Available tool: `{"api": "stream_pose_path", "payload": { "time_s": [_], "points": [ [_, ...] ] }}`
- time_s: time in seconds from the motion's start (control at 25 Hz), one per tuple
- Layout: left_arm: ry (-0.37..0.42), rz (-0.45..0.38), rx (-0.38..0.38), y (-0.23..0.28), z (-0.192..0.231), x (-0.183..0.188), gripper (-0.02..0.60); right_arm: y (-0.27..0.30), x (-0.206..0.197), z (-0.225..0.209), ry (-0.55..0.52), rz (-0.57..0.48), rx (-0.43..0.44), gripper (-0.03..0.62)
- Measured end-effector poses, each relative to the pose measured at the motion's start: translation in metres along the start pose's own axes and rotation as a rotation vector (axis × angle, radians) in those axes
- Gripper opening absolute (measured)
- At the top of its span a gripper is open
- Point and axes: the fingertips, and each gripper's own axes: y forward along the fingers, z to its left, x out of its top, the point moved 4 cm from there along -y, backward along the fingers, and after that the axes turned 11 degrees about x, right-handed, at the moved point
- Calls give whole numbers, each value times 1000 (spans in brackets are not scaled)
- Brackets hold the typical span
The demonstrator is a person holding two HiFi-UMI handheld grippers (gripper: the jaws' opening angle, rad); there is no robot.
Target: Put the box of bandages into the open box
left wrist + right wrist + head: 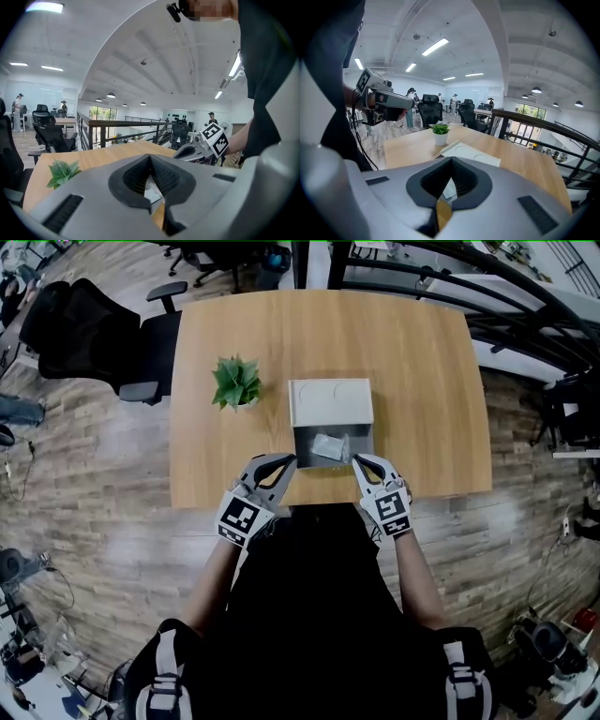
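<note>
The open box (307,444) stands mid-table with its white lid (330,401) flipped back away from me. A pale box of bandages (330,446) lies inside it. My left gripper (287,463) sits at the box's near-left corner and my right gripper (360,463) at its near-right corner, both over the table's front edge. Each is shut with nothing between the pads. In the left gripper view the gripper (150,157) shows a pale scrap of the bandage box (152,191) through the slot below its tips. The right gripper view shows its gripper (451,160) likewise.
A small potted plant (235,382) stands left of the box on the wooden table (412,381). Black office chairs (84,334) sit off the table's far-left corner. A dark railing (525,306) runs past the right side.
</note>
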Motion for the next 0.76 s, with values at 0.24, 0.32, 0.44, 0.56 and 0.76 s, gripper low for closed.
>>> {"api": "stream_pose_path", "payload": {
  "time_s": [0.24,0.32,0.44,0.56,0.76],
  "points": [
    [11,-3,-39,2,-6,1,21,-3,-6,1,12,1,-47,25],
    [14,-4,-48,2,-8,1,21,-4,-7,3,17,2,-60,25],
    [11,-7,-54,0,-9,1,21,-7,-9,6,24,5,-76,25],
    [7,-9,-55,-2,-9,1,21,-10,-11,7,24,16,-83,25],
    [1,-7,-50,-9,-9,-4,21,-8,-13,13,16,26,-84,25]
  ]
}}
